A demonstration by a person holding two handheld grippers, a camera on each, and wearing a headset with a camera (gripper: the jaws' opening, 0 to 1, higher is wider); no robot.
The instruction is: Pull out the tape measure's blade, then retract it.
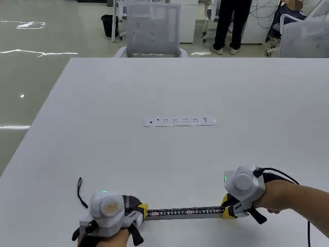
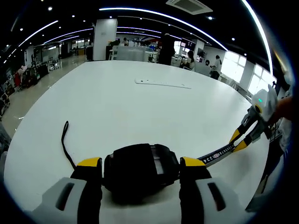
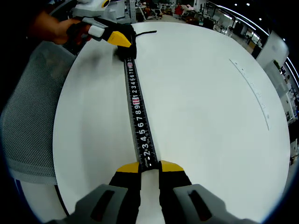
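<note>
While the left gripper [image 2: 141,163] clamps the black tape measure case [image 2: 140,179] between its jaws, the blade [image 3: 138,112] stretches from it to the right gripper [image 3: 149,167], pinched on its tip; a power strip [image 1: 180,121] lies well beyond.

My left gripper [image 1: 140,211] and right gripper [image 1: 226,209] have rounded white-grey housings, black grips, and grey jaws with yellow tips. Each housing carries a green indicator lamp [image 1: 225,178]. A black cable [image 1: 281,173] exits my right unit.
</note>
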